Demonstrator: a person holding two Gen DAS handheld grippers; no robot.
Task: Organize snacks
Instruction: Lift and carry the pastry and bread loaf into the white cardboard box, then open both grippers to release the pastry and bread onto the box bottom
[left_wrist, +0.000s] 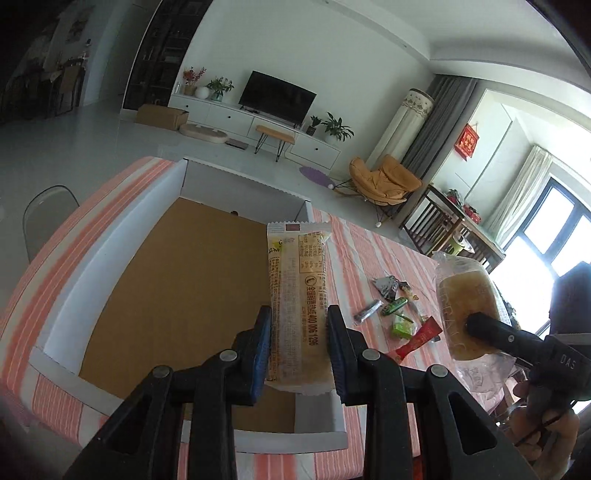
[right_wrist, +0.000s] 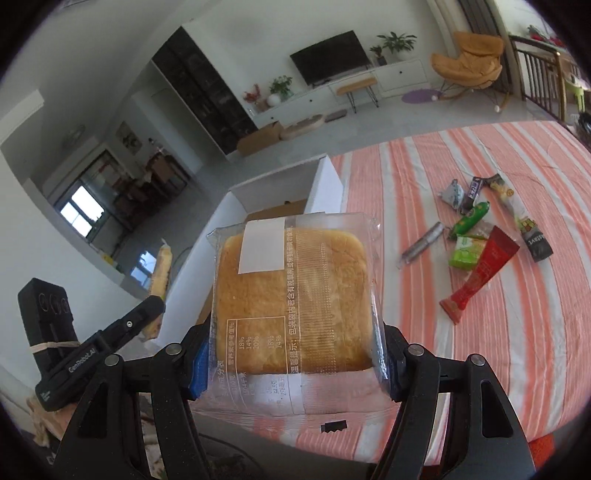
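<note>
The left tool (left_wrist: 298, 343) is clamped on a long cake bar (left_wrist: 298, 295) in a clear wrapper, its blue pads pressing both long sides. The bar hangs above the box (left_wrist: 110, 251), over the box's near right corner. The box lies open on the striped counter (left_wrist: 369, 258), with white walls and a bare brown floor.

The right tool (right_wrist: 293, 360) is clamped on a square bread pack (right_wrist: 295, 295), pads on its two side edges; the pack is held off the counter, just right of the box's right wall. A hand (left_wrist: 543, 424) carries this tool.

Farther right of the box, well apart from it, a snack pile (right_wrist: 480, 229) lies on the counter: a red sachet (right_wrist: 476, 273), a green pack (right_wrist: 467, 251), a silver stick (right_wrist: 423, 243) and some dark wrappers.
</note>
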